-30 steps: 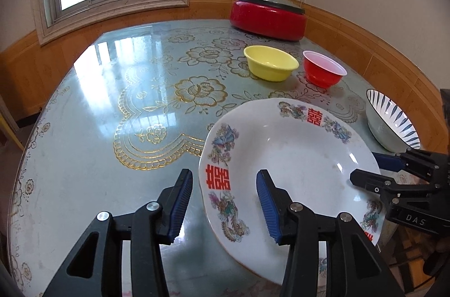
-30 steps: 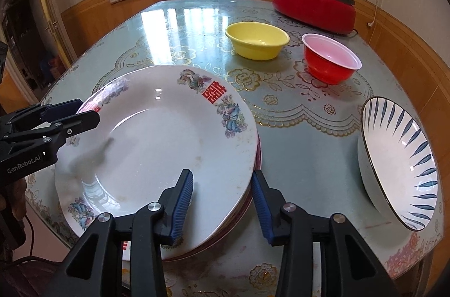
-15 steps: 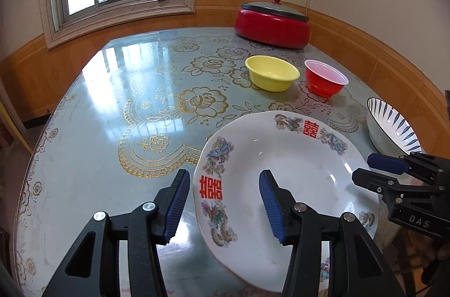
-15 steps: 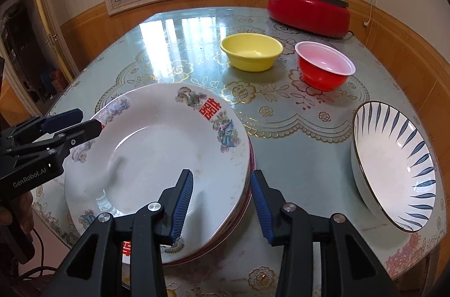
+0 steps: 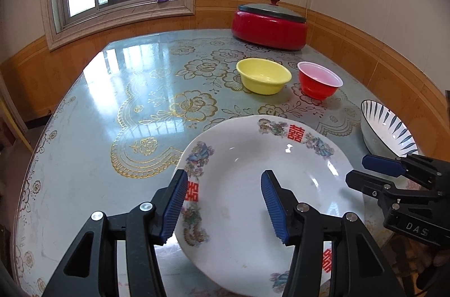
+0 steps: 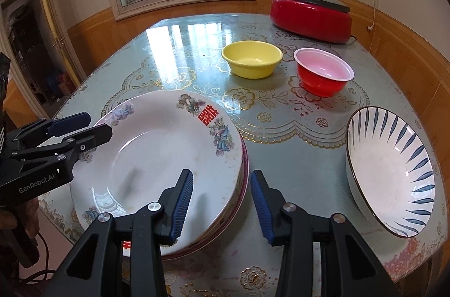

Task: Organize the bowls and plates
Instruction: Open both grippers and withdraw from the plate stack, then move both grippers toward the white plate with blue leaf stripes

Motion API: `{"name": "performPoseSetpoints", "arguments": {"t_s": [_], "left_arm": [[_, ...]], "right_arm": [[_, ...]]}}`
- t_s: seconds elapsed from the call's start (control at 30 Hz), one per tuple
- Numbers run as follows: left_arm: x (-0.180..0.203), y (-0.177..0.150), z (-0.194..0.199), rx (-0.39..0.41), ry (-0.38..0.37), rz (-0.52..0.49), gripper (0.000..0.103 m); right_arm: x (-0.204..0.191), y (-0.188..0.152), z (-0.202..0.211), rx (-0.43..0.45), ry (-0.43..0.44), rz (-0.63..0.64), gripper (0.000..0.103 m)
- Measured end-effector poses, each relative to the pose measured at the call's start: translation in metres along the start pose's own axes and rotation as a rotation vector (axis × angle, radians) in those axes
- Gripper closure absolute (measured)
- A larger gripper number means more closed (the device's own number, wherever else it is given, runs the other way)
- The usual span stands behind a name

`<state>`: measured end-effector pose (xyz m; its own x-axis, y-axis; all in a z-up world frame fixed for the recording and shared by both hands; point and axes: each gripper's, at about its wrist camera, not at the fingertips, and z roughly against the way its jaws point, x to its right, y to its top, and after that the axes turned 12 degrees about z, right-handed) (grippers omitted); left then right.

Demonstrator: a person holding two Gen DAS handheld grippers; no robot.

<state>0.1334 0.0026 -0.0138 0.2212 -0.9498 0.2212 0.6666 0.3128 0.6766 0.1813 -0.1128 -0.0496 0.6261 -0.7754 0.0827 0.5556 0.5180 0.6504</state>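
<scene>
We are hovering both grippers, left gripper (image 5: 223, 203) jaws opening and right gripper (image 6: 222, 204) jaws released, over the stacked plates (image 6: 157, 153), bowls at twelve o'clock.

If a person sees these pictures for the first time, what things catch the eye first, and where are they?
First comes the big white plate with red characters, topping a stack at the table's near edge, with both grippers' blue pads framing it. Behind it a yellow bowl and a red bowl stand side by side, with a red lidded pot by the far wall. A blue-striped bowl sits at the right.
</scene>
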Motion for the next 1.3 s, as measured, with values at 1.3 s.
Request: {"name": "performPoseSetpoints", "arguments": {"t_s": [1.3], "left_arm": [[0.05, 0.024, -0.012, -0.028, -0.128, -0.047, 0.034]], "right_arm": [[0.053, 0.033, 0.023, 0.017, -0.118, -0.11, 0.06]]}}
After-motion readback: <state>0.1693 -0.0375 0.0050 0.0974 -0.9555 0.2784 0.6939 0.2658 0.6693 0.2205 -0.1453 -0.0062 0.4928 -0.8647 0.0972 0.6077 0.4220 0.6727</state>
